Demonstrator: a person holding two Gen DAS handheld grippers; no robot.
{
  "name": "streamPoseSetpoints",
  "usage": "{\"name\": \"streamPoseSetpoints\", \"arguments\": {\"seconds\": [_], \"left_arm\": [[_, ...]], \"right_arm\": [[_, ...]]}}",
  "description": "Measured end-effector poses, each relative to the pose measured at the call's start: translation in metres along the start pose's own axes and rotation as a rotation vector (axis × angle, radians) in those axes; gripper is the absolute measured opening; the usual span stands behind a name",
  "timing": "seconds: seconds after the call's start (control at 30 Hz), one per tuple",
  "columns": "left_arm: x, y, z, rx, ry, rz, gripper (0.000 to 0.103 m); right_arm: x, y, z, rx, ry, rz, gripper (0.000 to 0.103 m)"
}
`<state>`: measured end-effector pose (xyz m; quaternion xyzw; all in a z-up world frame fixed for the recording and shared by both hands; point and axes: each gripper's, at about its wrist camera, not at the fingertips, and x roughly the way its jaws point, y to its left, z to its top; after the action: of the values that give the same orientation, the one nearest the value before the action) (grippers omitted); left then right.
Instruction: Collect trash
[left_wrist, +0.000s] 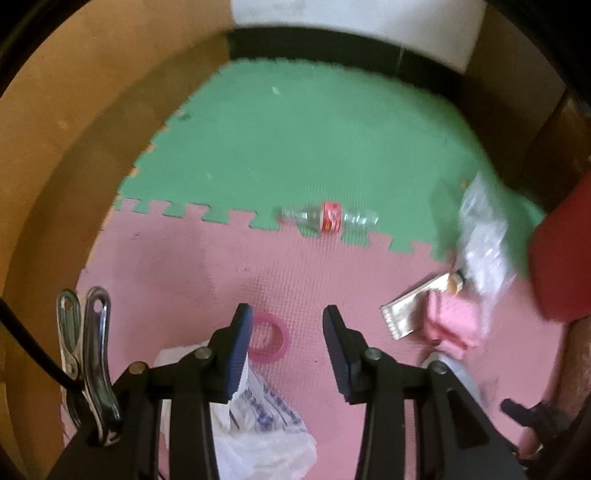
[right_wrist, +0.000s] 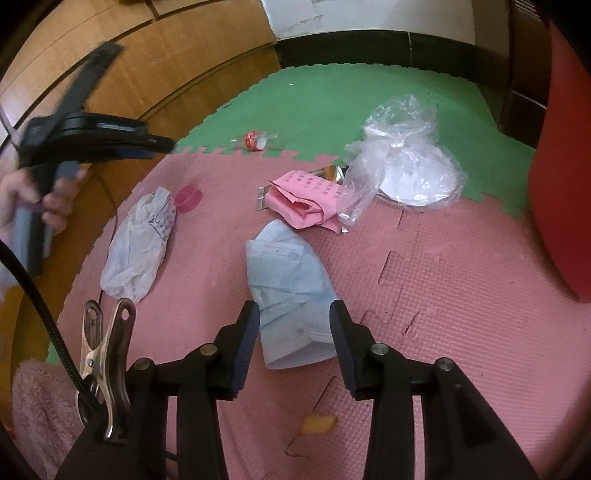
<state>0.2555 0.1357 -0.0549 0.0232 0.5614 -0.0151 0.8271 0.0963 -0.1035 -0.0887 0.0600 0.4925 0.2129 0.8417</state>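
While nearly all the litter was yet on the pink and green foam floor mat (right_wrist: 461, 280), the collecting looked barely begun, as far as I could judge. A clear plastic bottle with a red label (left_wrist: 328, 218) lay on the seam between the colours, and a crumpled clear plastic bag (right_wrist: 402, 162) sat just beside a folded pink paper (right_wrist: 303, 201). No bin showed.

Pointing steeply down, the left gripper (left_wrist: 288, 332) hung over a pink plastic ring (left_wrist: 267, 338) and a white printed plastic bag (left_wrist: 258, 424), its jaws apart and empty. A hand (right_wrist: 44, 199) gripped its handle. Jaws of the right gripper (right_wrist: 293, 328) also stood apart, straddling a light blue face mask (right_wrist: 288, 295) without pressing it.
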Motion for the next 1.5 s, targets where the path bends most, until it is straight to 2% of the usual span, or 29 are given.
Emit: {"name": "streamPoseSetpoints", "arguments": {"seconds": [0.1, 0.2, 0.43, 0.67, 0.77, 0.87, 1.0, 1.07, 1.2, 1.37, 1.4, 1.5], "left_arm": [[0.030, -0.002, 0.008, 0.033, 0.105, 0.015, 0.041], [0.047, -0.001, 0.010, 0.081, 0.171, 0.050, 0.043], [0.057, 0.006, 0.002, 0.124, 0.210, 0.065, 0.050], [0.076, 0.019, -0.006, 0.082, 0.256, 0.063, 0.053], [0.076, 0.028, -0.008, 0.044, 0.235, 0.033, 0.055], [0.076, 0.038, -0.011, -0.012, 0.222, 0.005, 0.054], [0.072, 0.044, -0.019, -0.046, 0.182, 0.001, 0.045], [0.068, 0.045, -0.025, -0.069, 0.176, -0.027, 0.045], [0.055, 0.041, -0.033, -0.067, 0.138, -0.052, 0.045], [0.028, 0.032, -0.047, -0.081, 0.075, -0.100, 0.045], [0.022, 0.028, -0.048, -0.084, 0.065, -0.108, 0.045], [0.004, 0.026, -0.055, -0.101, 0.030, -0.134, 0.045]], "right_arm": [[0.002, 0.001, 0.000, -0.004, 0.004, 0.000, 0.041], [0.003, 0.000, 0.001, -0.002, 0.003, -0.002, 0.041], [0.007, 0.000, 0.001, 0.000, 0.011, -0.001, 0.042], [0.013, 0.004, -0.001, -0.013, 0.024, -0.012, 0.044], [0.016, 0.004, 0.000, -0.010, 0.027, -0.019, 0.050], [0.021, 0.003, 0.001, -0.008, 0.031, -0.025, 0.051], [0.030, 0.003, 0.003, -0.004, 0.035, -0.035, 0.051], [0.037, 0.002, 0.002, 0.001, 0.048, -0.037, 0.051], [0.049, 0.001, -0.001, 0.004, 0.081, -0.034, 0.051], [0.052, 0.005, -0.004, -0.041, 0.061, -0.050, 0.051], [0.052, 0.006, -0.004, -0.046, 0.057, -0.055, 0.051], [0.052, 0.009, -0.007, -0.064, 0.054, -0.071, 0.040]]}}
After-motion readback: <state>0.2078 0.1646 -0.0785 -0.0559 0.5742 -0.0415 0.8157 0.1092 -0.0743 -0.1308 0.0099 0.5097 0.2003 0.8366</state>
